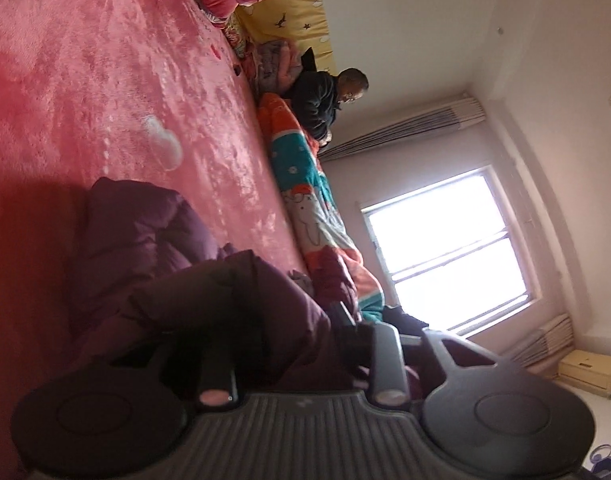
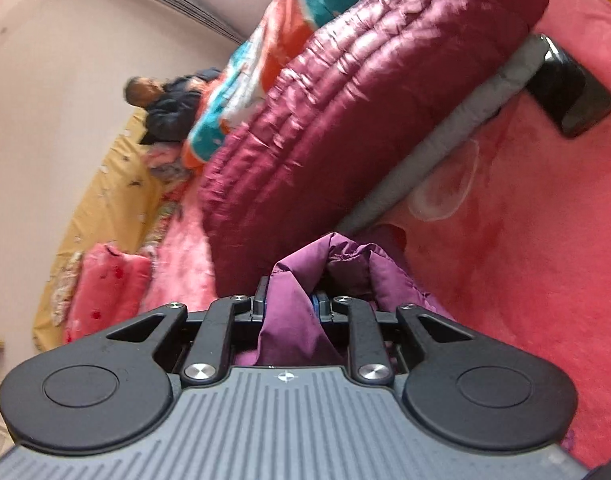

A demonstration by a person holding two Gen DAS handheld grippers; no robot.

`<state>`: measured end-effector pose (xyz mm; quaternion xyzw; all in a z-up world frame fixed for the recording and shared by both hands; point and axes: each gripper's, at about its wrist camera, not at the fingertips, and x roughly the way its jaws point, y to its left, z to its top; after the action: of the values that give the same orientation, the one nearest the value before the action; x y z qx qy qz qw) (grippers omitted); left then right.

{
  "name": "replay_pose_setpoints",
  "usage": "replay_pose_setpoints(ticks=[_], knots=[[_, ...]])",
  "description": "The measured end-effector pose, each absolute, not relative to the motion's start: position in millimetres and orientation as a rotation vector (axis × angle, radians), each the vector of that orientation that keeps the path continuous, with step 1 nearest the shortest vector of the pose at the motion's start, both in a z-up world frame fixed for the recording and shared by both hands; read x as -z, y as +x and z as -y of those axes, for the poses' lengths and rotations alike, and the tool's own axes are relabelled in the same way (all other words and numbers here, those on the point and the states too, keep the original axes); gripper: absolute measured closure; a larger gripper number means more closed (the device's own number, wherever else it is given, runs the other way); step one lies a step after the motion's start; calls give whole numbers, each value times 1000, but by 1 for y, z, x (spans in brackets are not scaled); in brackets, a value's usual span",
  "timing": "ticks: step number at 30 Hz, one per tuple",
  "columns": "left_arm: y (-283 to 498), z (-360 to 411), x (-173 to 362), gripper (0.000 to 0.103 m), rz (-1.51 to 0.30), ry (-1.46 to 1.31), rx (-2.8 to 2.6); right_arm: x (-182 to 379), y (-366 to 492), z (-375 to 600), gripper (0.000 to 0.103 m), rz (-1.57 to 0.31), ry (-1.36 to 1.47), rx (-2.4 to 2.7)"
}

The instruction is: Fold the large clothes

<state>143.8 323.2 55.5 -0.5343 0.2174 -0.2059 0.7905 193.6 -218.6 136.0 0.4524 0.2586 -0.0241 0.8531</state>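
Purple jacket (image 2: 293, 320) fabric sat clamped between the right tool's (image 2: 291, 300) fingers; left tool (image 1: 301, 344) likewise gripped it above the pink bed (image 1: 105, 80).

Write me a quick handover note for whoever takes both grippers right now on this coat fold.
Right gripper: shut on a bunch of purple jacket fabric between its fingers.
Left gripper: buried in the same jacket's dark folds; grip not clear from its view.
Jacket: lifted partly off the pink bed cover, quilted side facing the right camera. A black phone lies on the cover beyond it; a colourful blanket runs along the far edge.
Done: jacket picked up.
Left: lay it flat, fold it.
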Motion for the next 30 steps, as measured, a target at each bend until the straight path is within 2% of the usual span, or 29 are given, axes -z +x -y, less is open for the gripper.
replay_pose_setpoints(ticks=[2, 3, 4, 5, 7, 8, 10, 13, 17, 19, 20, 22, 26, 30], knots=[[145, -326, -58, 68, -481, -1139, 432, -130, 196, 217, 71, -546, 963, 64], [144, -327, -62, 65, -482, -1120, 429, -127, 198, 217, 65, -542, 971, 64], [144, -329, -68, 59, -477, -1101, 427, -125, 197, 216, 54, -532, 979, 61], [143, -331, -74, 56, -467, -1084, 426, -125, 196, 216, 48, -518, 984, 56], [140, -334, -87, 46, -429, -1051, 424, -128, 194, 215, 27, -490, 988, 46], [137, -336, -94, 45, -407, -1028, 418, -131, 193, 216, 21, -473, 992, 41], [132, -339, -106, 41, -370, -983, 404, -137, 193, 219, 4, -434, 990, 38], [126, -343, -118, 35, -317, -940, 379, -150, 195, 223, 2, -393, 949, 41], [118, -345, -130, 34, -249, -877, 333, -164, 180, 230, 1, -320, 893, 41], [108, -349, -138, 25, -167, -834, 280, -168, 163, 236, 1, -311, 853, 51], [101, -353, -143, 23, -120, -808, 268, -168, 155, 238, 1, -320, 816, 61], [95, -360, -150, 10, -94, -768, 284, -163, 141, 239, 0, -349, 730, 81], [101, -367, -134, 9, -223, -724, 300, -134, 102, 244, 0, -458, 629, 69], [93, -365, -111, 10, -347, -661, 345, -103, 69, 253, 0, -491, 672, 17]])
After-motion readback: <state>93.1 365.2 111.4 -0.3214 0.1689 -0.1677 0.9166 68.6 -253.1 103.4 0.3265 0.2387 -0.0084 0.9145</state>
